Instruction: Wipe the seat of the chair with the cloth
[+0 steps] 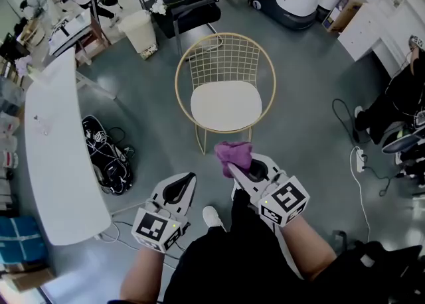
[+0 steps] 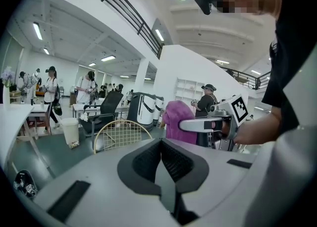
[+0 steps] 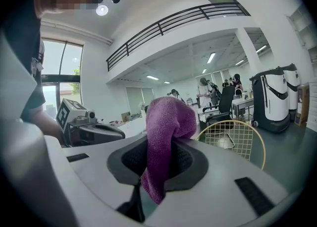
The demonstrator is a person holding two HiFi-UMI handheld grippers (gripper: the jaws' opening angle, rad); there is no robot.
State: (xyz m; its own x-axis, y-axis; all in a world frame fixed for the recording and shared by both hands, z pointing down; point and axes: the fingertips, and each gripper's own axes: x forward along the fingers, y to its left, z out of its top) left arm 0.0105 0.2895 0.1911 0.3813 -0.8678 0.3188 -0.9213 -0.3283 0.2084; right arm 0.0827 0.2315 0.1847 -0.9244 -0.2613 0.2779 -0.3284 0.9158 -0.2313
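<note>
A gold wire chair (image 1: 226,77) with a cream seat (image 1: 226,105) stands on the grey floor ahead of me. My right gripper (image 1: 240,166) is shut on a purple cloth (image 1: 233,155), held in the air just short of the seat's front edge. In the right gripper view the cloth (image 3: 165,137) hangs folded between the jaws, with the chair (image 3: 237,137) beyond it. My left gripper (image 1: 178,188) hangs lower left of the chair, shut and empty; its jaws (image 2: 162,164) meet with nothing between them, and the cloth (image 2: 178,119) shows to its right.
A long white table (image 1: 56,156) runs along the left, with a black bag and cables (image 1: 106,153) on the floor beside it. A black office chair (image 1: 189,0) and a white bin (image 1: 139,30) stand behind the wire chair. Cables and a power strip (image 1: 362,160) lie at the right.
</note>
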